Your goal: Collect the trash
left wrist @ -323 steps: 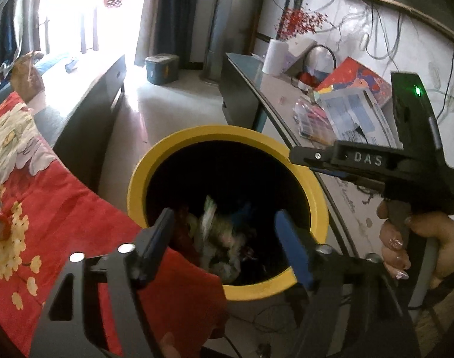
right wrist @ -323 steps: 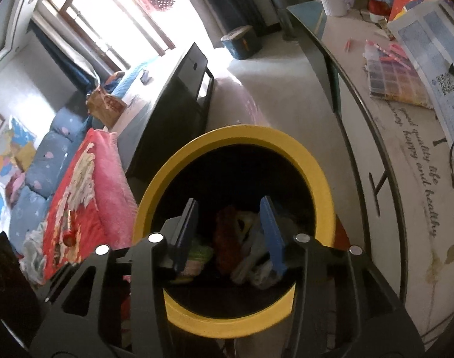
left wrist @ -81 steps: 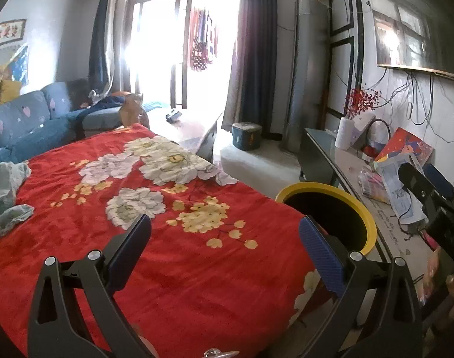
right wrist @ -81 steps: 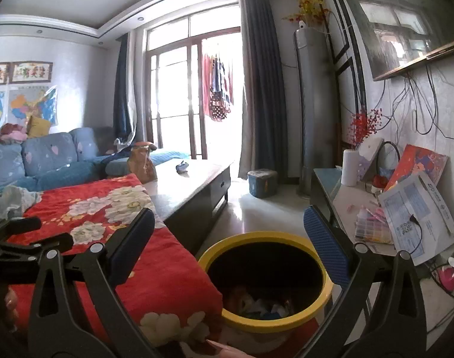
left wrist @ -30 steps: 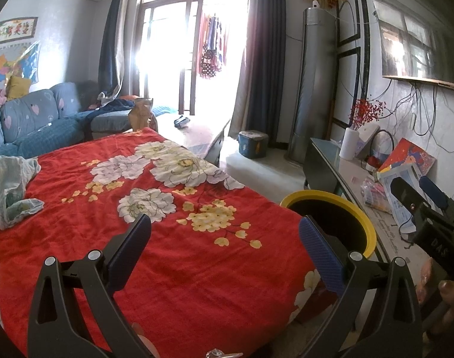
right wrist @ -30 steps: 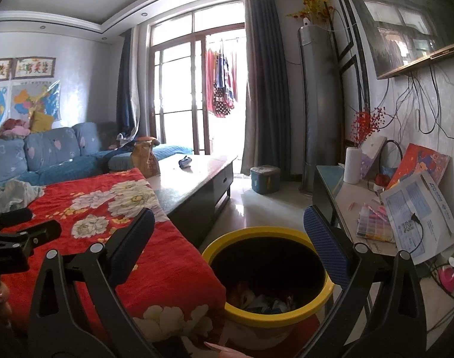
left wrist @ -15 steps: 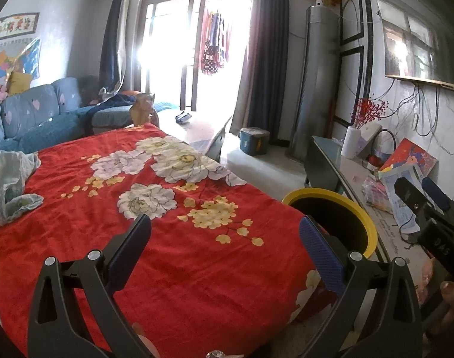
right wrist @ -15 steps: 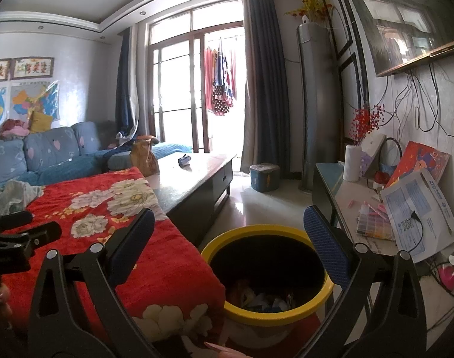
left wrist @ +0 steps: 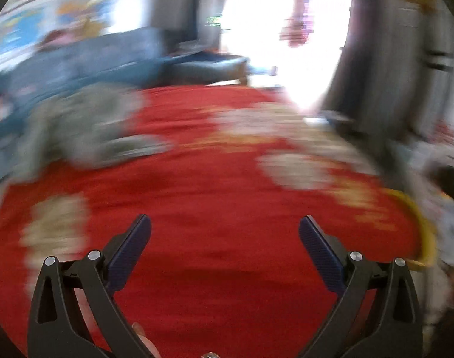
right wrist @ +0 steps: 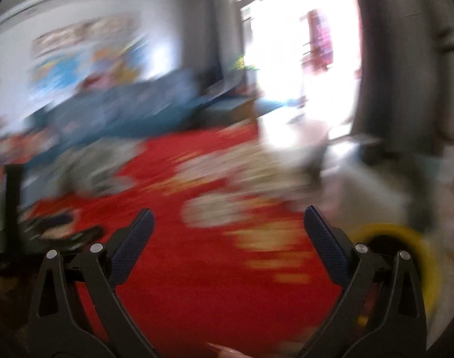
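Both views are heavily blurred by motion. My left gripper is open and empty above the red flowered blanket. My right gripper is open and empty, also over the blanket. The yellow-rimmed trash bin shows only as a sliver at the right edge of the left wrist view. In the right wrist view the bin is at the lower right, behind the right finger. No loose trash can be made out in the blur.
A grey-green cloth lies on the blanket's far left. A blue sofa stands behind it. A bright window is at the back. The left gripper's body shows at the right wrist view's left edge.
Both grippers have swung sharply left, away from the bin toward the blanket and sofa. The bin has slid to the right edge of each view. Both stay open and empty.
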Action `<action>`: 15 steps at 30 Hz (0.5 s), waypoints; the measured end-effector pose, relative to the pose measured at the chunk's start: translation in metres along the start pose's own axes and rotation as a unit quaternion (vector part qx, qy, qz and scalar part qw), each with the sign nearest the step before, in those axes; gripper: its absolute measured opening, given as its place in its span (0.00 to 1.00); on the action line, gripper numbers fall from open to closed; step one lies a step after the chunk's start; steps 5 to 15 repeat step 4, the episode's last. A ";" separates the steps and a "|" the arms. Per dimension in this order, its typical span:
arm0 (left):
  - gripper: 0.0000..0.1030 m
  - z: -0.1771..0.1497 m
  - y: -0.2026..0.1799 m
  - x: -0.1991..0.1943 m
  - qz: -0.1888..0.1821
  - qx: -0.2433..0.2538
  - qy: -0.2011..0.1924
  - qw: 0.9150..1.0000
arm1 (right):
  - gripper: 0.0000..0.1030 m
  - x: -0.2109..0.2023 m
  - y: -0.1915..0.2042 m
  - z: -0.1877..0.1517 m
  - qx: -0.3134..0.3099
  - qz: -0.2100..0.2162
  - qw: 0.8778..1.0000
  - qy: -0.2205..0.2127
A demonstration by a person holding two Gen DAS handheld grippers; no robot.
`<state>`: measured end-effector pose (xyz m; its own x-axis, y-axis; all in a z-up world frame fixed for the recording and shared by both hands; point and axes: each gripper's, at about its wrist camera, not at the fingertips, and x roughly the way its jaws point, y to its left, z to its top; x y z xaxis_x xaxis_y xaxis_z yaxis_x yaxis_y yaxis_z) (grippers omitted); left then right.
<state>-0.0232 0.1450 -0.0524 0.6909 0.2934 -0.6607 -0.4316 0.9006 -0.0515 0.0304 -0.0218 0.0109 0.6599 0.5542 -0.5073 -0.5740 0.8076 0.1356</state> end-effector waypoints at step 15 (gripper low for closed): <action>0.94 -0.005 0.137 0.024 0.153 -0.091 0.062 0.982 | 0.90 0.115 0.128 0.007 -0.051 0.123 0.982 0.137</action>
